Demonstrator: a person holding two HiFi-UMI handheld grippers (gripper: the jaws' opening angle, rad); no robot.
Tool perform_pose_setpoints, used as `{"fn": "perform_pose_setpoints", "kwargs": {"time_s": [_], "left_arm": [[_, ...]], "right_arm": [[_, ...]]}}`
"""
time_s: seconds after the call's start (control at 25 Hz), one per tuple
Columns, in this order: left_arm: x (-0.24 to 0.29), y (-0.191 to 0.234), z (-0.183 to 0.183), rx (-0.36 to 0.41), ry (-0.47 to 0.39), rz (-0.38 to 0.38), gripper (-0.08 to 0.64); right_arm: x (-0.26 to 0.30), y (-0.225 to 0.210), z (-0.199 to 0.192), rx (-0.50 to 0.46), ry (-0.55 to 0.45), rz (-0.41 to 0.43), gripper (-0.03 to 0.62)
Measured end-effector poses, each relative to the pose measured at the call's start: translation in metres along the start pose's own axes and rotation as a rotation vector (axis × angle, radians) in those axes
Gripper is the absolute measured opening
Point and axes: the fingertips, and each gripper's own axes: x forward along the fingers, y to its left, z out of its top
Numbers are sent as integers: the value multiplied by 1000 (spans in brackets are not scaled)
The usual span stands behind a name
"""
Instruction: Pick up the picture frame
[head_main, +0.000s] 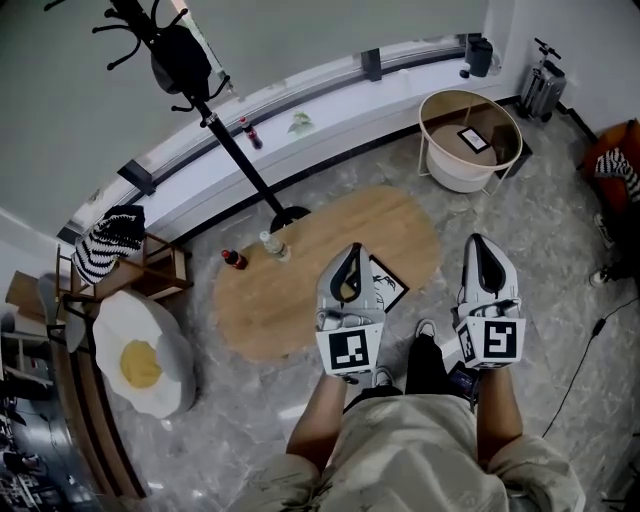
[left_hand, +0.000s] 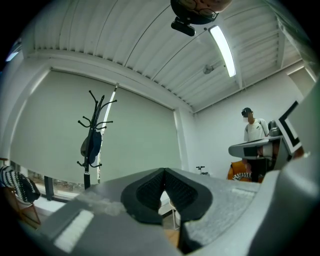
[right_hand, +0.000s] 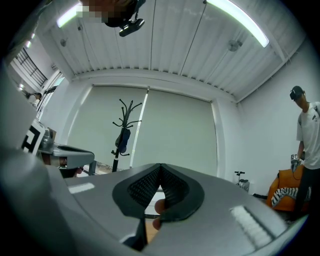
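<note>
1. On the oval wooden desk (head_main: 300, 310), near its front edge, the picture frame (head_main: 392, 286) appeared to lie flat, partly hidden behind the left gripper (head_main: 350, 262).
2. Left gripper and right gripper (head_main: 487, 258) both had their jaws fully together, holding nothing.
3. Risk: closed jaws meeting the frame would shove it off the edge, so they need opening first.
4. Risk: a flat frame offers little purchase, and a shallow pinch could slip.
</note>
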Motion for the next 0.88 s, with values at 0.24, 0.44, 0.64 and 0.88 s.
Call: {"fn": "perform_pose_setpoints", "kwargs": {"time_s": [0.24,0.44,0.64,0.88], "left_arm": [[42,-7,-5,2,9,13,5],[84,-5,-11,16,23,49,5],[117,-6,-17,8,62,82,5],[146,-7,-33,24,102,131,5]], "right_arm": [[36,-28,-15,23,12,15,2],[73,-54,-26,40,16,35,2],[107,-77,-33,61,33,61,2],[144,-94,-57,109,61,112,2]]}}
